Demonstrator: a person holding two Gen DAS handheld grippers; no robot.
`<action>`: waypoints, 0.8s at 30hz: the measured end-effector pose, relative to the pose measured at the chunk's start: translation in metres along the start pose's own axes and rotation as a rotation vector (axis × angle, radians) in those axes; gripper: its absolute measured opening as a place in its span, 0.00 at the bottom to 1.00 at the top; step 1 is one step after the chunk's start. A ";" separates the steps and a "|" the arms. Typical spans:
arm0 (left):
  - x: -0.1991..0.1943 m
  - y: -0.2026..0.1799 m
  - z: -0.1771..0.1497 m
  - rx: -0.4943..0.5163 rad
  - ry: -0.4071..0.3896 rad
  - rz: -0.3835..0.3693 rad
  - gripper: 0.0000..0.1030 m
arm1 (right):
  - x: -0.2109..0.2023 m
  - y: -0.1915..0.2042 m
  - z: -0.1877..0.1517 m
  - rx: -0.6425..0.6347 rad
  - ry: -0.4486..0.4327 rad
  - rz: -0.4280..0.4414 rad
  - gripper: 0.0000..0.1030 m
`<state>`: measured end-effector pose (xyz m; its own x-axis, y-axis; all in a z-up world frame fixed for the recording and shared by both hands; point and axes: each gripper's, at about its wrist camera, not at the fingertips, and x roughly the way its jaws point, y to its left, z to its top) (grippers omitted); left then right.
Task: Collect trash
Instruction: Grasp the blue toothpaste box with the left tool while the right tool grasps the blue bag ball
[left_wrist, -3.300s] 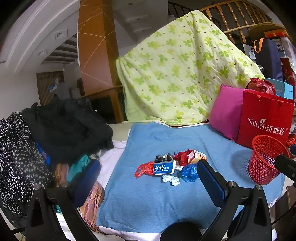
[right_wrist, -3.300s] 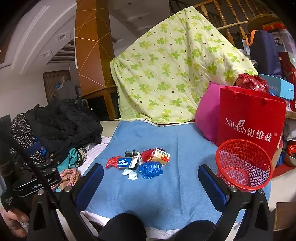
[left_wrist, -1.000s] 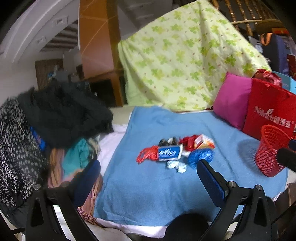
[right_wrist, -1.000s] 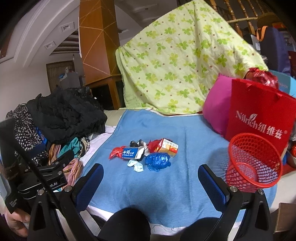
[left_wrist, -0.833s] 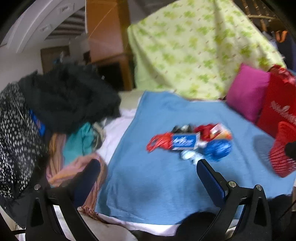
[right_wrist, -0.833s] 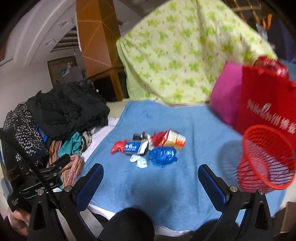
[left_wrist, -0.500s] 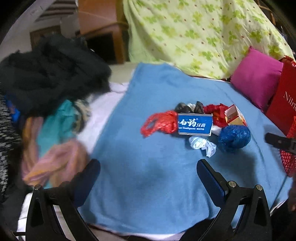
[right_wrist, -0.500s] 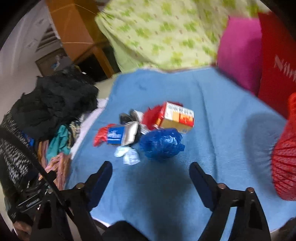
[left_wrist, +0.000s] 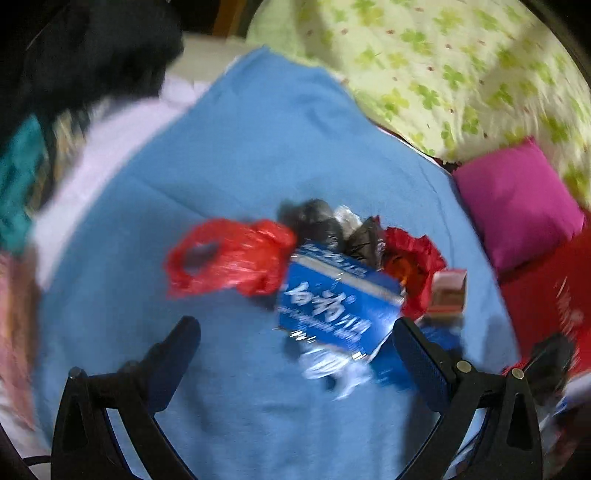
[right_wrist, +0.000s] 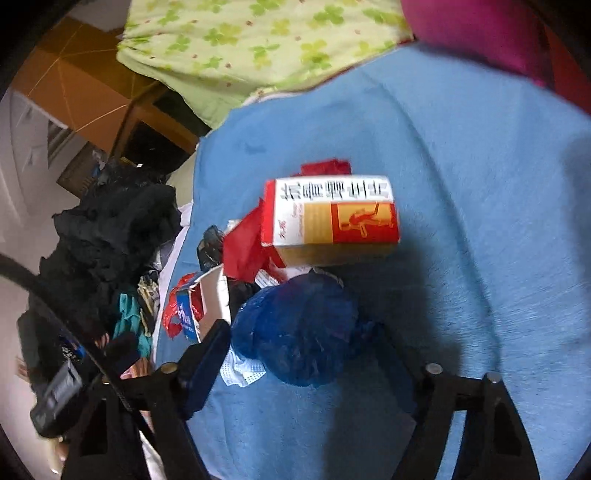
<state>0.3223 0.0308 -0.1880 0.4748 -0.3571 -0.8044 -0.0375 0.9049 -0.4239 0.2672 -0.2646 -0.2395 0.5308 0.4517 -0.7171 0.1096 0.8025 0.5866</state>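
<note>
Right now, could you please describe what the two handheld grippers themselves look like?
Both look alike: the left gripper and right gripper each have a black frame, triangular cut-outs in the arms, small silver bolts, and two fingers faced with dark blue pads. A black cable runs beside the right one.

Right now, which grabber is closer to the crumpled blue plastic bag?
Right. The right gripper has its open fingers on either side of the blue plastic bag. The left gripper sits over the blue box, with the bag past its right finger.
</note>
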 end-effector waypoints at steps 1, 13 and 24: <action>0.006 0.000 0.002 -0.032 0.021 -0.015 1.00 | 0.003 -0.002 0.001 0.009 0.009 0.012 0.63; 0.054 0.013 -0.010 -0.379 0.147 -0.155 0.70 | -0.019 0.012 -0.003 -0.079 -0.028 0.010 0.48; 0.034 -0.006 -0.017 -0.293 0.047 -0.179 0.19 | -0.081 0.017 -0.006 -0.181 -0.178 0.007 0.48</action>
<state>0.3238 0.0092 -0.2193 0.4556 -0.5210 -0.7218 -0.2117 0.7242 -0.6563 0.2209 -0.2845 -0.1738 0.6727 0.3944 -0.6260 -0.0385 0.8636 0.5027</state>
